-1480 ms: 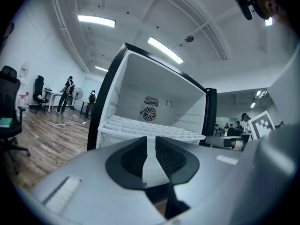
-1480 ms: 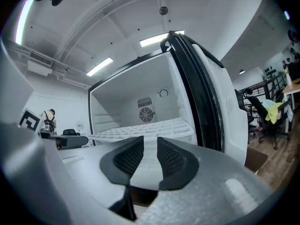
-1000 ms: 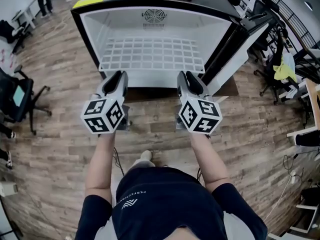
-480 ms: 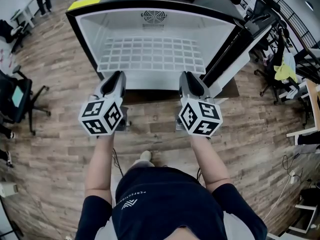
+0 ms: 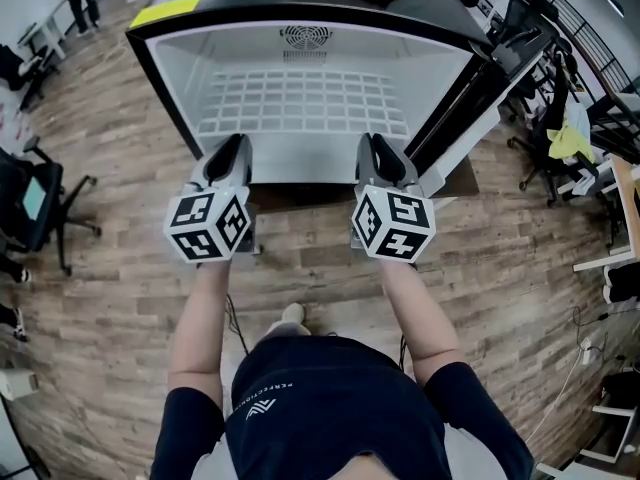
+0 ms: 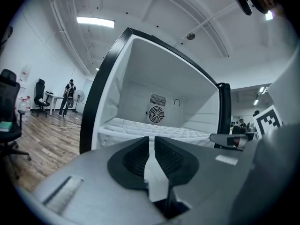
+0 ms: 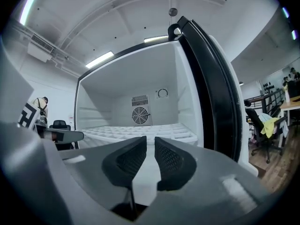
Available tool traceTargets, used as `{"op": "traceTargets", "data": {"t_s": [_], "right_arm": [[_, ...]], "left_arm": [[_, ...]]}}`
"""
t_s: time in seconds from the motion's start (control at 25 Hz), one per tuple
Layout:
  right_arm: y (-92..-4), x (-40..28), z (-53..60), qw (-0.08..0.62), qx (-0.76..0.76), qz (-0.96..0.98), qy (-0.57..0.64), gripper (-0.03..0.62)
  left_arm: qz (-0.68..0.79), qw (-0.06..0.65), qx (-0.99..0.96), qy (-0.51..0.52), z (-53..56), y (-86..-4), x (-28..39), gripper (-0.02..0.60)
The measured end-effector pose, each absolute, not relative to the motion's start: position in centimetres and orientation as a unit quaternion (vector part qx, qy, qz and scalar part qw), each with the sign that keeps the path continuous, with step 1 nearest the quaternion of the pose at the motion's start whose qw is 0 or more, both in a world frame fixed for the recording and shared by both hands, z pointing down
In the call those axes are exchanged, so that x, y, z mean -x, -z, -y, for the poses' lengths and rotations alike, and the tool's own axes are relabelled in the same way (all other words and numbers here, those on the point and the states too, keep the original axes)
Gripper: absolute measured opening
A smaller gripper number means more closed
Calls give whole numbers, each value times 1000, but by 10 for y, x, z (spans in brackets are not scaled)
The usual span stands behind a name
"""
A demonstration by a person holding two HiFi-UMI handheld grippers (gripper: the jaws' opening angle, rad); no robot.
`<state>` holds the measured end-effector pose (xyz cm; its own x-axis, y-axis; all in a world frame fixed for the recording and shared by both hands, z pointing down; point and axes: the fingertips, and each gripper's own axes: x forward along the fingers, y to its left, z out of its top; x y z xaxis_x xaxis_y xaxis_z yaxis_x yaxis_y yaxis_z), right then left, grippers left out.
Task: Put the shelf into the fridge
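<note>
The shelf [image 5: 300,103] lies flat inside the fridge [image 5: 182,68], partway up. Its near edge sits right at the fridge's mouth. Your left hand-held gripper [image 5: 232,144] is at the left end of that edge, and your right hand-held gripper [image 5: 378,144] is at the right end. Both point level at the far wall.

The left one's jaws are pressed nearly together, with only a thin slit, and white shows in the slit. It looks like it is pinching the shelf's near rim. The right one's jaws have just been closing. Now they stand the same way, and I think they are on the rim too.

To do this step well, push both ends at the same speed toward the far wall, where the fan [image 5: 305,36] is. If one end goes ahead, the shelf can twist and jam against the side walls. Keep it flat and go slowly. Stop when it won't go any further.

The shelf is a white grid of little squares. It is thin and stiff, maybe hard plastic or coated wire. It should slide easily, but it could slip out of a light pinch. The pads [image 6: 136,156] are black and bumpy, so they help you hold on. The fridge is smooth and white inside, with a black frame. The floor [image 5: 120,298] is wood planks.
</note>
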<state>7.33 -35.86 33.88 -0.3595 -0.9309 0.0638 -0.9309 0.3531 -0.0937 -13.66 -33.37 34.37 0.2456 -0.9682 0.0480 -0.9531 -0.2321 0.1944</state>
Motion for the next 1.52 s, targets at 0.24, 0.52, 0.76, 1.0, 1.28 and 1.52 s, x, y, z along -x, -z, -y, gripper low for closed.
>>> {"op": "traceTargets", "data": {"t_s": [0.24,0.52,0.76,1.0,1.28,1.52], "right_arm": [[-337,-70,369,3,569,-820,57,49],[-338,-69,380,-14,575,-817,48,49],[-338,-66,390,-20,578,-815,48,52],[-344,-63,374,-9,550,-832,76,100],[-338,-66,342,22,520,-849,90,98],[-329,-73,318,23,515,-854,70,57]], "left_arm": [[611,79,-787,32,343,-343,139,54],[612,62,-788,28,354,-343,139,43],[609,61,-790,33,363,-342,139,58],[607,77,-789,55,349,-340,139,50],[599,78,-793,79,317,-333,139,2],[588,74,-801,89,292,-320,133,5]]}}
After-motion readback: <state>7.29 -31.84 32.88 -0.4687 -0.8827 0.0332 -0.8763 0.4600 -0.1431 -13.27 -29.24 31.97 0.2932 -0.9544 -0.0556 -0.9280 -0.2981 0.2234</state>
